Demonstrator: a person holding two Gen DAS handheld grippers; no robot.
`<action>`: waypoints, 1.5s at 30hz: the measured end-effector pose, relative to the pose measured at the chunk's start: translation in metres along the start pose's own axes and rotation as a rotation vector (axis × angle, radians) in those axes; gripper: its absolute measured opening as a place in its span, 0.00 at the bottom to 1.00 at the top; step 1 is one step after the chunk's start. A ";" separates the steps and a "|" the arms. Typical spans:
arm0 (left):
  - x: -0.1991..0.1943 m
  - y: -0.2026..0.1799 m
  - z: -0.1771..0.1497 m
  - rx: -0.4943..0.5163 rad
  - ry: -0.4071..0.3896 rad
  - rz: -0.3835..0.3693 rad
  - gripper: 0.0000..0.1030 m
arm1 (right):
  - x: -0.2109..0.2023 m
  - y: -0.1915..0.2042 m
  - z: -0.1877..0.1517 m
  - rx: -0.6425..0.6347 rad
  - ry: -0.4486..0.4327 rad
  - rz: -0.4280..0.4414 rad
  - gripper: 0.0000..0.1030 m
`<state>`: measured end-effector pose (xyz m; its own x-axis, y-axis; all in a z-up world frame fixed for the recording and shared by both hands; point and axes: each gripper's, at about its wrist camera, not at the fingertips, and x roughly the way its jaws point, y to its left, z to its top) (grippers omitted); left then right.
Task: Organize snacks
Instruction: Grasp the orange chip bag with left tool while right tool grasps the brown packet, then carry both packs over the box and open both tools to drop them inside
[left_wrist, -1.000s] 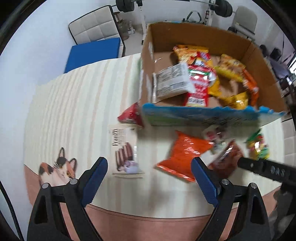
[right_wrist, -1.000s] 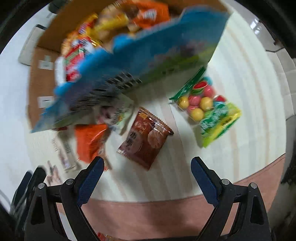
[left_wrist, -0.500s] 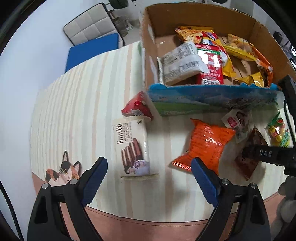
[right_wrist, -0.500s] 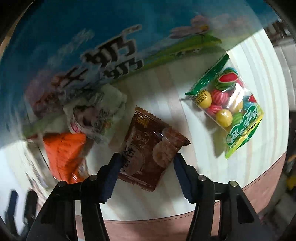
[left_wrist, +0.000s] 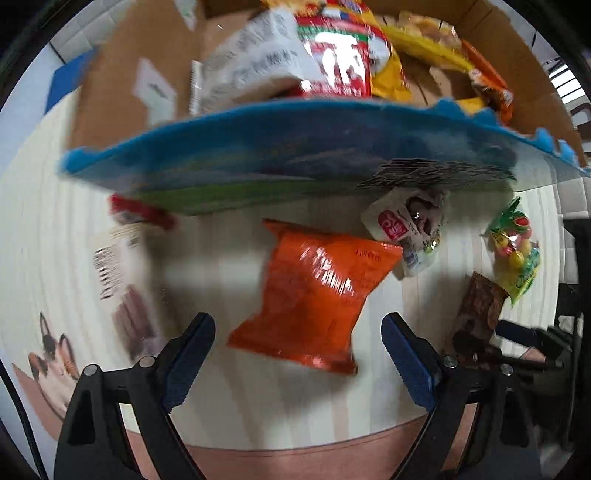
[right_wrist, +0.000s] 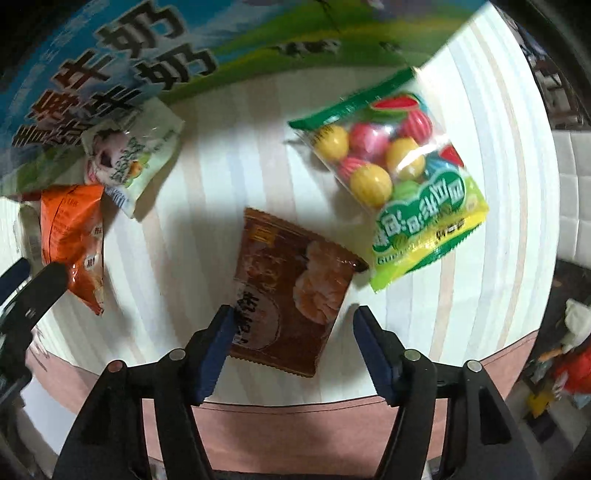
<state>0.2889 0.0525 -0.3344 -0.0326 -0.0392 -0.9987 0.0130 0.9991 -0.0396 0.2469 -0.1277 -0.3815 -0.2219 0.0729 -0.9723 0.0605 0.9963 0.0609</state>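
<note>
A cardboard box (left_wrist: 288, 162) with a blue and green printed front holds several snack packs. On the striped table in front of it lie an orange pack (left_wrist: 314, 295), a white pack (left_wrist: 406, 236), a brown cookie pack (right_wrist: 291, 291) and a green bag of coloured gum balls (right_wrist: 402, 177). My left gripper (left_wrist: 299, 358) is open, its jaws either side of the orange pack's near end. My right gripper (right_wrist: 291, 336) is open, its jaws straddling the brown pack's near end with a gap on the right. A Franzzi biscuit box (left_wrist: 122, 280) and a red pack (left_wrist: 140, 214) lie at left.
The table's near edge (right_wrist: 295, 402) has a pink border just ahead of my right gripper. A cat print (left_wrist: 51, 354) is on the cloth at lower left. The right gripper shows at the far right of the left wrist view (left_wrist: 524, 339).
My left gripper has moved right and forward from the biscuit box to the orange pack. My right gripper has narrowed and come down around the brown pack.
</note>
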 end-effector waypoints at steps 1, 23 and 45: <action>0.004 -0.003 0.003 0.002 0.002 -0.010 0.89 | 0.001 -0.005 -0.001 0.014 0.001 0.009 0.67; 0.031 0.012 -0.093 -0.151 0.112 -0.066 0.50 | 0.030 0.021 -0.043 -0.154 0.068 -0.025 0.56; 0.059 -0.025 -0.074 -0.135 0.127 -0.009 0.50 | 0.033 0.041 -0.057 -0.212 0.009 -0.069 0.57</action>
<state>0.2125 0.0260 -0.3899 -0.1583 -0.0544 -0.9859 -0.1218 0.9919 -0.0352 0.1871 -0.0818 -0.3980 -0.2275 0.0035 -0.9738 -0.1611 0.9861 0.0412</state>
